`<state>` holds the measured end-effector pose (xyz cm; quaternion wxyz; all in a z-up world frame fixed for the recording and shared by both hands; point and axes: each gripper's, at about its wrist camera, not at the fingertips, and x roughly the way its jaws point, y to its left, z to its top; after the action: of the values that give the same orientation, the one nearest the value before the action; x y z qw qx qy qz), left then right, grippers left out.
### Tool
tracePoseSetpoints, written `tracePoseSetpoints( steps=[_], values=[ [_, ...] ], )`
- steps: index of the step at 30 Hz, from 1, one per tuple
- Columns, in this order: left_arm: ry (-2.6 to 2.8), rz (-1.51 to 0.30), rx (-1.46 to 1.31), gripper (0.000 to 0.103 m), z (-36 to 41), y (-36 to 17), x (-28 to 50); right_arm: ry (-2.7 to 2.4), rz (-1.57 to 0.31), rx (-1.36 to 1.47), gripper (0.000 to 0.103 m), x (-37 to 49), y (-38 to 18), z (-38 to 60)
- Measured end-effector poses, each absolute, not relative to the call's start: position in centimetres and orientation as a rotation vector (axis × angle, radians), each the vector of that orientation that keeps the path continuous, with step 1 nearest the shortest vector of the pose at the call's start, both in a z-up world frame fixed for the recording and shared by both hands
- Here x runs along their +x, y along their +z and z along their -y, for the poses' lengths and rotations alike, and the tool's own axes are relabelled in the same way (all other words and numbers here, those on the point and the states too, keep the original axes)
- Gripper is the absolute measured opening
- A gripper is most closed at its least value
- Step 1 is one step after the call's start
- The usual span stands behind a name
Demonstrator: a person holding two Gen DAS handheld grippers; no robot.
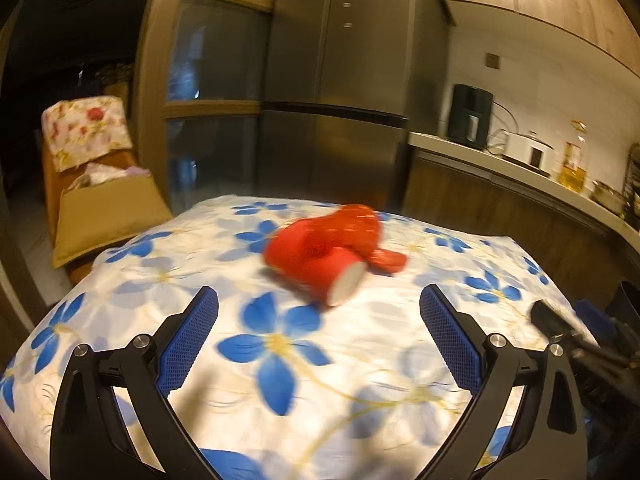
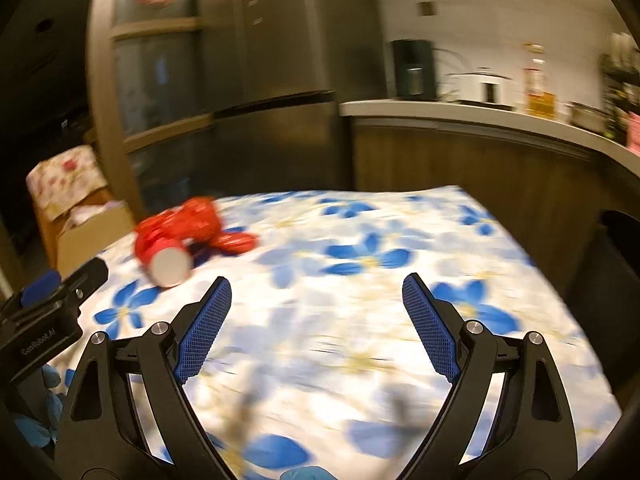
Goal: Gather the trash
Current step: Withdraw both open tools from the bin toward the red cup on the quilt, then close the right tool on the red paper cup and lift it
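On the flowered cloth ahead of me lies a red paper cup (image 1: pixel 320 268) on its side, its white round end (image 1: pixel 347 283) turned toward me and to the right. Pressed against its far side is a crumpled red wrapper (image 1: pixel 358 224), shiny and patterned, with a flat red scrap (image 1: pixel 387 259) sticking out to the right. The whole heap sits toward the far left part of the cloth (image 2: pixel 176 240), blurred, so finer print is unreadable.
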<state>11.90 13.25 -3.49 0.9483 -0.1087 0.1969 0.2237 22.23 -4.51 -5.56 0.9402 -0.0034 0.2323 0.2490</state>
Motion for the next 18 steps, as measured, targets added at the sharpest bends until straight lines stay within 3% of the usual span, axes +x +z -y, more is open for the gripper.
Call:
tracePoseSetpoints(
  steps=[18],
  values=[
    [0.562, -0.377, -0.289, 0.097, -19.3, -2.5, 8.7, 0.743, -0.576, -0.170, 0.086, 26.2, -6.9, -11.0]
  ],
)
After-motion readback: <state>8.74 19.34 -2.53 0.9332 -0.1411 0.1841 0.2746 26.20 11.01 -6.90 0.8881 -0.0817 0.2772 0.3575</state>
